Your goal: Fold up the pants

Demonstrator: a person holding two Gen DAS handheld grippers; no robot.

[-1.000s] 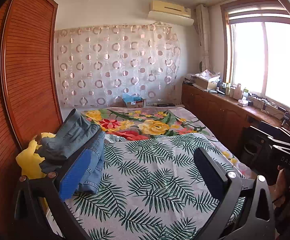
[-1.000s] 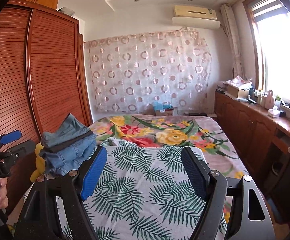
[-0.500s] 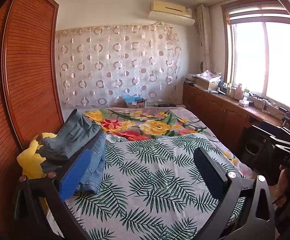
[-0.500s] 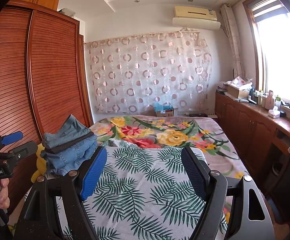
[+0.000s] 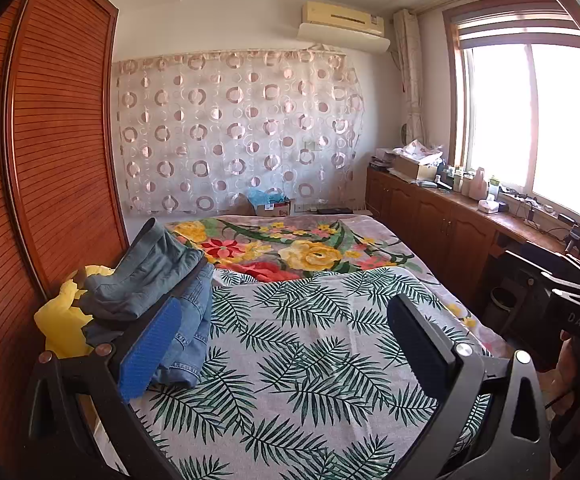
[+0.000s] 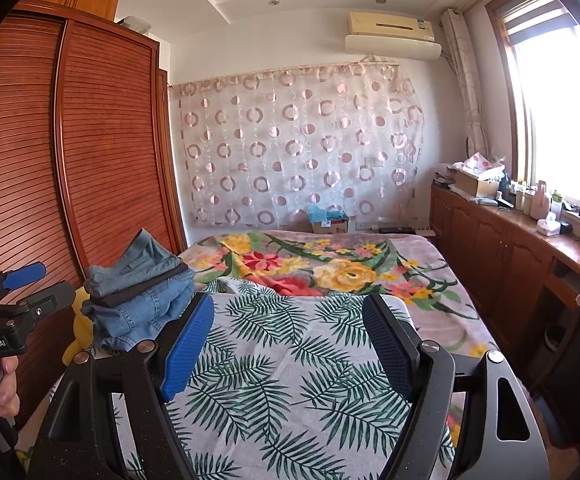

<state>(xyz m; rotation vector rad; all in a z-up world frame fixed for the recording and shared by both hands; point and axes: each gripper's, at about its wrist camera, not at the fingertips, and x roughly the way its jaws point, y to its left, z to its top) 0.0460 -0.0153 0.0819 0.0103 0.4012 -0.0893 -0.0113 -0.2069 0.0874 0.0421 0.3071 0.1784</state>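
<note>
Both the left gripper [image 5: 286, 344] and the right gripper [image 6: 288, 340] hover with jaws spread, gripping nothing. The folded pants [image 6: 142, 300] lie stacked on the bed [image 6: 290, 364], left of the jaws.

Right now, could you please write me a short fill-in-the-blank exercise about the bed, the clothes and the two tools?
1. The stack of folded jeans lies at the ____ edge of the bed.
2. The sheet under both tools is printed with green ____.
3. The left tool and the right tool both stand ____, holding nothing.
4. Beneath the jeans peeks a ____ cloth.

Missing words: left; leaves; open; yellow
</note>
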